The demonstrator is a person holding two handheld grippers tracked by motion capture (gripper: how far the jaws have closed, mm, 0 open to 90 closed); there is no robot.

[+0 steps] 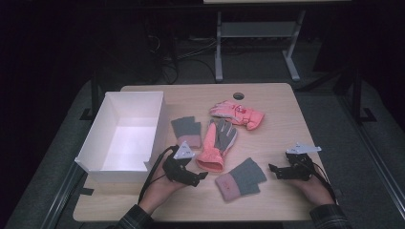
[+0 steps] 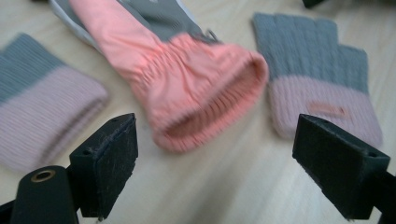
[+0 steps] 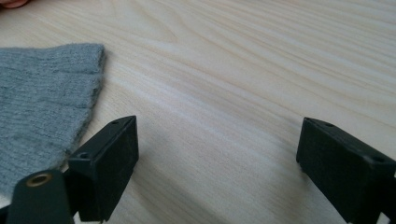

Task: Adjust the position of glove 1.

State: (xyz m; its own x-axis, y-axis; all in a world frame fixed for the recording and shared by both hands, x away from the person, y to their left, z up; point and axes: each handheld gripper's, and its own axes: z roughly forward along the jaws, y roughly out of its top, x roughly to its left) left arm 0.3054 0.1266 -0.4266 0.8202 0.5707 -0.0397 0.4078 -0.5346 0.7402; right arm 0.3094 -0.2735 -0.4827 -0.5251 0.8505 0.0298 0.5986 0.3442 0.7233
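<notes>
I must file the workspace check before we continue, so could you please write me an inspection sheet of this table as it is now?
Surface: light wooden table with a round cable hole near the far edge.
Job's things: two pink ski gloves; two grey-and-pink knit gloves; all lie on the table; white box at the left, nothing seen inside.
Clutter: nothing seen.
Grippers: left gripper open, facing a ski glove's cuff; right gripper open over bare wood beside a knit glove; neither holds anything.
Cables: black cable trails from the left gripper.
Surroundings: dark room, another table's legs behind, cables on the floor.
</notes>
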